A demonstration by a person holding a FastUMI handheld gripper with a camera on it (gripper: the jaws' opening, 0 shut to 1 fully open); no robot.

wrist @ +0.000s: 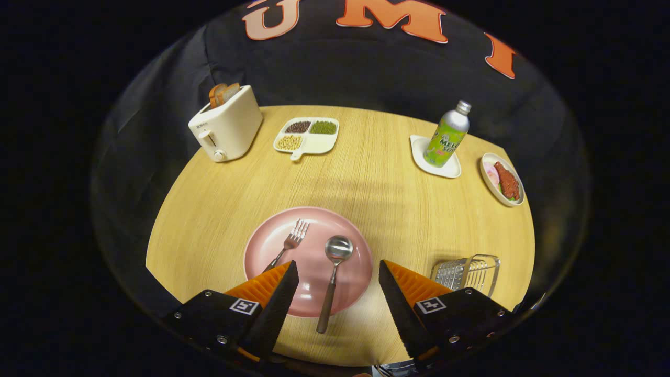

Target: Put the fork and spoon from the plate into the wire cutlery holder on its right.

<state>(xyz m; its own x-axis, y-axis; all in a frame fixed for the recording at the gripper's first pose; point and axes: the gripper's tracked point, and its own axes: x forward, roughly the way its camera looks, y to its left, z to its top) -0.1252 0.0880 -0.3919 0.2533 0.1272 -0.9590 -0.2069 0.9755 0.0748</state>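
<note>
Gripper (338, 269) spread above pink plate (272, 241), spoon (335, 272) between fingers, fork (290, 243) apparently under one, wire holder (468, 272) beside

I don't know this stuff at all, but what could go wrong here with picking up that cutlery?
The hand-held gripper is open, and the spoon lies between its fingers with its handle overhanging the pink plate; a clumsy pinch might tip it off. The fork lies close beside it and could get knocked. The wire cutlery holder looks light, so a dropped spoon may topple it.
</note>
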